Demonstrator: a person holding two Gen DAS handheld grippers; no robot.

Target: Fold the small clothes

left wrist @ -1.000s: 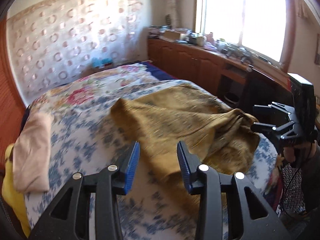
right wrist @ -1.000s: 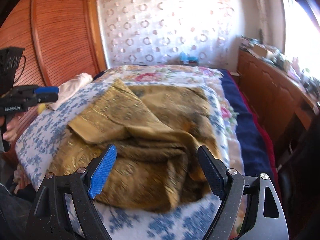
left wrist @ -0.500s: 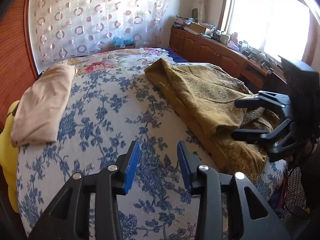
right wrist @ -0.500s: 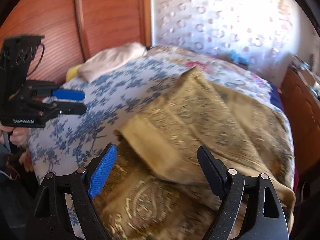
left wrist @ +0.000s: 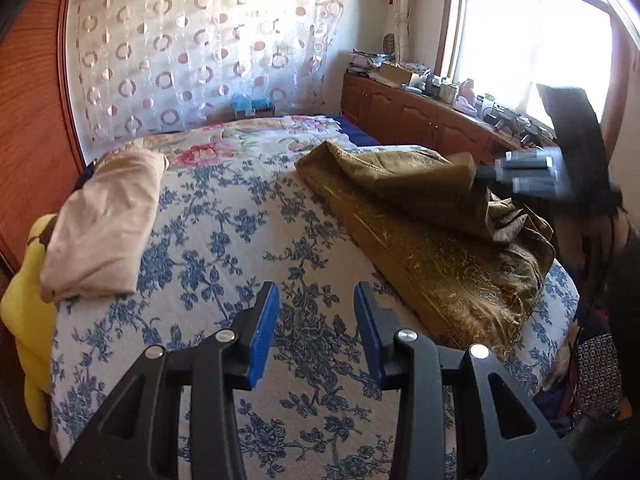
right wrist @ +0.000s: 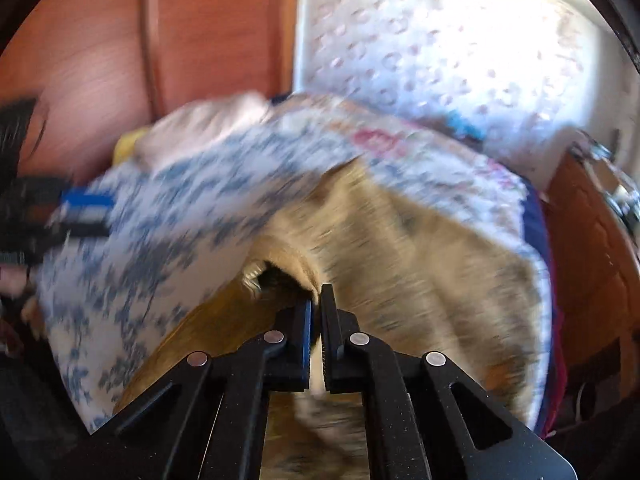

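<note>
Gold brocade garment [left wrist: 432, 240], rumpled on the right half of the bed's blue-floral quilt [left wrist: 224, 248], one edge lifted off the pile. Pinched at that lifted edge by the right gripper [right wrist: 317, 304], pads pressed together on a fold of the gold cloth. Seen from the left wrist as a blurred black shape [left wrist: 532, 176] at the raised corner of the fabric, near the window [left wrist: 532, 40].

Left gripper [left wrist: 316, 320] hovering above bare quilt, blue pads [left wrist: 262, 336] set partly apart, nothing between them, well clear of the garment.

Shown only by the left wrist view: folded beige cloth [left wrist: 104, 224] at the quilt's left edge, resting partly over a yellow item [left wrist: 28, 296]; wooden cabinets [left wrist: 412, 116] under the window with clutter on top; circle-patterned curtain [left wrist: 192, 56] behind the bed.

Shown only by the right wrist view, heavily blurred: close look at the clamped fold and a dark opening under the lifted cloth, plus the left gripper [right wrist: 86, 210] from the side at the far left, against a reddish wooden panel [right wrist: 160, 40]. Contents of the cabinet top too small to tell apart.
</note>
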